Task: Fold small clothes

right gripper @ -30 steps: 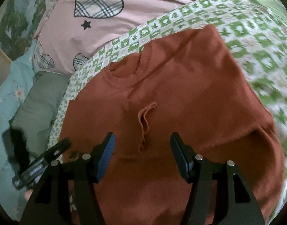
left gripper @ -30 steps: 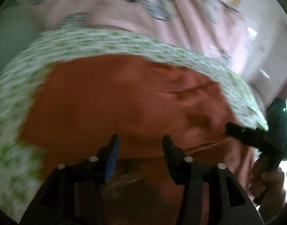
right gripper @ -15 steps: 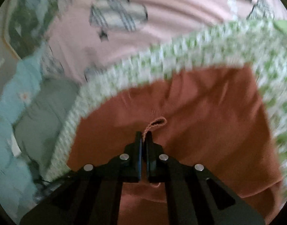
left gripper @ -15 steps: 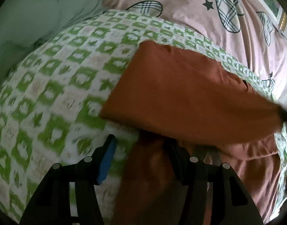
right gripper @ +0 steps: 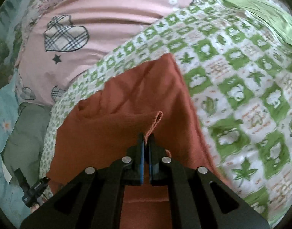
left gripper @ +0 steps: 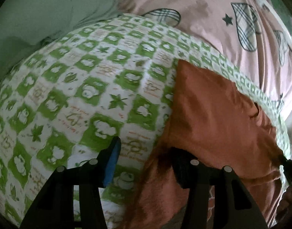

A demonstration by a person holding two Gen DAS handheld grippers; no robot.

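Observation:
A rust-orange knit sweater (left gripper: pixel 218 118) lies on a green-and-white checkered quilt (left gripper: pixel 88 87), one side folded over itself. My left gripper (left gripper: pixel 146 152) is open at the sweater's left edge; its right finger (left gripper: pixel 179 164) touches the cloth and its left finger (left gripper: pixel 112 158) is over the quilt. In the right wrist view the sweater (right gripper: pixel 127 105) fills the middle. My right gripper (right gripper: pixel 146 142) is shut on a pinched fold of the sweater, with a small loop of knit edge (right gripper: pixel 156 121) sticking up beyond the tips.
A pink bedsheet with plaid hearts (right gripper: pixel 88 28) lies beyond the quilt (right gripper: pixel 241 95). Grey-green cloth (left gripper: pixel 41 9) is at the far left, also seen in the right wrist view (right gripper: pixel 26 133). A light green cloth (right gripper: pixel 264 11) is at the far right.
My right gripper closed on the sweater's fold and pulled it across, so the sweater now lies folded narrower. My left gripper shifted left to the sweater's edge, staying open.

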